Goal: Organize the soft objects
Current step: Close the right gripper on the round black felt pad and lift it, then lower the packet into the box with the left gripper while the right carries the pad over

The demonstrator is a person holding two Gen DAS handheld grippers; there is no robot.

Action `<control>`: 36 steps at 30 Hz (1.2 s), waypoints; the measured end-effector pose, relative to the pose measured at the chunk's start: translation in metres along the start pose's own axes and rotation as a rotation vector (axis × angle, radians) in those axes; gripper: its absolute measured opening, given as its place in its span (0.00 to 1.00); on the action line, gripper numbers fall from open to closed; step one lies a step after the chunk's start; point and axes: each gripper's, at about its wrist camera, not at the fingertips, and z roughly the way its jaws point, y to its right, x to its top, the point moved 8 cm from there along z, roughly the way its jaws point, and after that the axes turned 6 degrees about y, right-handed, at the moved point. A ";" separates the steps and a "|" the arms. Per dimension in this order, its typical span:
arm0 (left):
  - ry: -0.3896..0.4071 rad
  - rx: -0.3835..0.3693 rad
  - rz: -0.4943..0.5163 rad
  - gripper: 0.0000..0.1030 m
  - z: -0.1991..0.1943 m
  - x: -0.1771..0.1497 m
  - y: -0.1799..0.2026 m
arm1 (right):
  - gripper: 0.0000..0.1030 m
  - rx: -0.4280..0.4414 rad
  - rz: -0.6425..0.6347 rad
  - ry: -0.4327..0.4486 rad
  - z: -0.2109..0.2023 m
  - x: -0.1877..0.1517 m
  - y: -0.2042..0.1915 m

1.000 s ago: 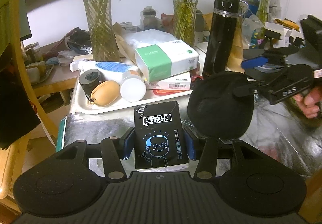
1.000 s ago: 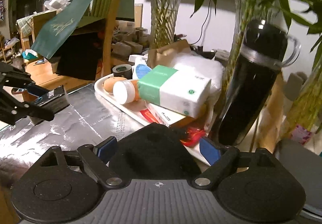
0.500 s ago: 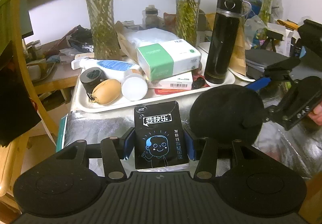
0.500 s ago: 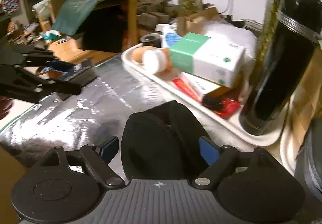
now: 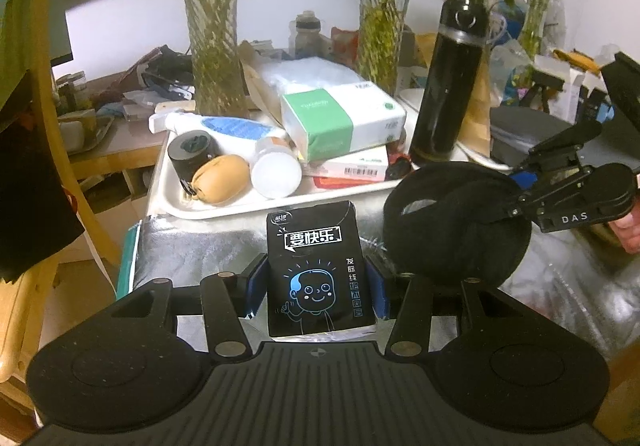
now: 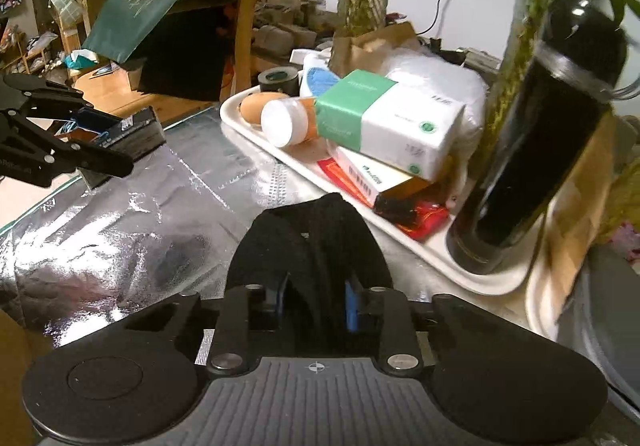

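Observation:
My left gripper is shut on a black tissue pack with a blue cartoon face, held upright just in front of the white tray. To its right lies a round black soft pad on the silver foil mat. My right gripper comes in from the right. Its jaws are closing, and the pad's edge is pinched between them. In the right wrist view the black pad bunches up between the blue pads of my right gripper. My left gripper shows at the left with the pack.
The tray holds a green-and-white tissue box, a tan pouch, a white-lidded jar, a black tape roll and a tall black flask. Glass vases stand behind. A wooden chair is at the left.
My right gripper's jaws have closed from wide apart onto the black pad, which has folded up between them. My left gripper and its pack have stayed put.

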 end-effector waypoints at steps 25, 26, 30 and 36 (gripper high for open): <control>0.003 0.025 -0.015 0.48 -0.126 0.029 0.025 | 0.24 -0.187 0.151 0.136 -0.179 0.028 -0.026; 0.002 0.027 -0.011 0.48 -0.132 0.029 0.027 | 0.24 -0.194 0.156 0.140 -0.185 0.028 -0.027; 0.003 0.029 0.014 0.48 -0.153 0.029 0.041 | 0.25 -0.216 0.169 0.158 -0.212 0.027 -0.037; 0.004 0.002 0.040 0.48 -0.185 0.028 0.065 | 0.25 -0.216 0.188 0.188 -0.250 0.022 -0.054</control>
